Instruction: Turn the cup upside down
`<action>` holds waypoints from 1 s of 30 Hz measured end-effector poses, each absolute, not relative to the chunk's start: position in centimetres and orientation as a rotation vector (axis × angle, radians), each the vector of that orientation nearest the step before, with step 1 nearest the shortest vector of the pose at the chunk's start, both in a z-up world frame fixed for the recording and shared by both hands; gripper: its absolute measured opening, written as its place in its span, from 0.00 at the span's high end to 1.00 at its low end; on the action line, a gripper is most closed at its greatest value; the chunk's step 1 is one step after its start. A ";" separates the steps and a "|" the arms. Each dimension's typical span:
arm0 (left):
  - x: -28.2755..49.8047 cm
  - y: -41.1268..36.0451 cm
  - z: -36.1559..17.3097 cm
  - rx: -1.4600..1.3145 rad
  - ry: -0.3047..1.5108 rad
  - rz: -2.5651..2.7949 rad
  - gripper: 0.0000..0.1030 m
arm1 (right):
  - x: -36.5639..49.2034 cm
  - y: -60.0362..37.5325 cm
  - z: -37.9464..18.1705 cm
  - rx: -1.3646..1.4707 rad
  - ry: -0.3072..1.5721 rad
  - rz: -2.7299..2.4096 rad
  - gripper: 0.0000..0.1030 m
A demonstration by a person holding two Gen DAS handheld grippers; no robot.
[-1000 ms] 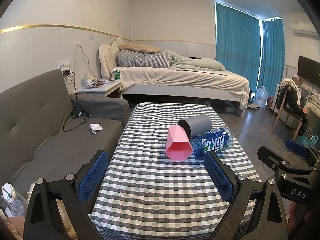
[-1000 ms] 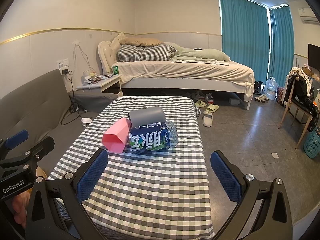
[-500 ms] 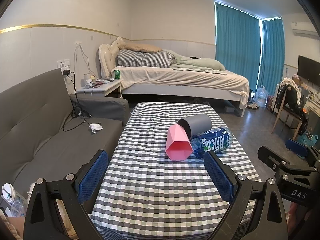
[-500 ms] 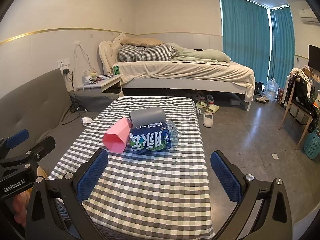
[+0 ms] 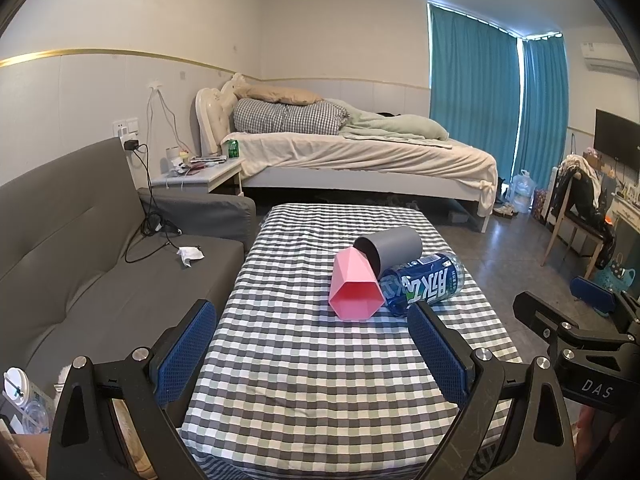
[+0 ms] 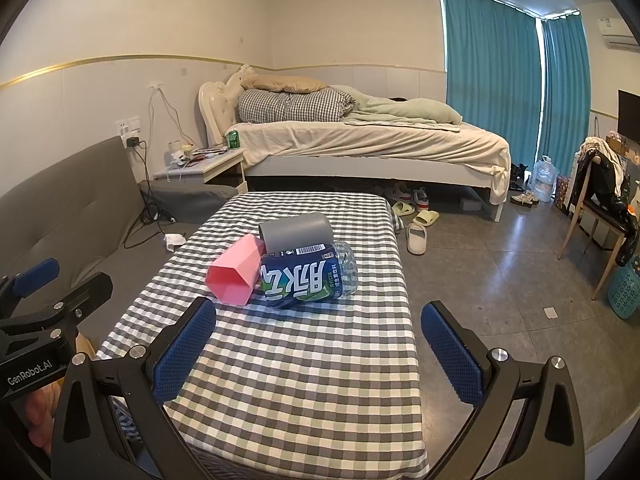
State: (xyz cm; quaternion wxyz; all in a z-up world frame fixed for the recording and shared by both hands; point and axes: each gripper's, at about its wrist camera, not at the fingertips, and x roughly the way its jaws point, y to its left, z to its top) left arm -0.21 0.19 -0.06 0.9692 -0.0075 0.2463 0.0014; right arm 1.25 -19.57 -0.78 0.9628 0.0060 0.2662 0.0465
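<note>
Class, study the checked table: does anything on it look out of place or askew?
Yes. The pink cup, the grey cup and the blue-labelled bottle all lie toppled on their sides, bunched together on the checked table. No spill is visible.

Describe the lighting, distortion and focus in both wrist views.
Left wrist view: soft daylight through the teal curtains; fisheye bends the gold wall stripe, corners vignette black; the faceted pink plastic cup on its side is sharp. Right wrist view: same bending; floor tiles show window sheen; the open right claw is in focus.
</note>
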 end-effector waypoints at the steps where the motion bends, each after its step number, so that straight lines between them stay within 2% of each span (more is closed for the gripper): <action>1: -0.2 0.1 -0.1 -0.014 0.499 0.004 0.04 | 1.2 -19.6 -0.8 0.012 0.538 0.094 0.00; 19: -0.2 -0.1 -0.5 -0.017 0.510 0.000 0.04 | 1.3 -19.5 -0.8 0.011 0.540 0.093 0.00; 30: 4.5 0.7 -0.4 -0.010 0.668 0.003 0.04 | 4.3 -19.2 -0.6 0.039 0.653 0.077 0.00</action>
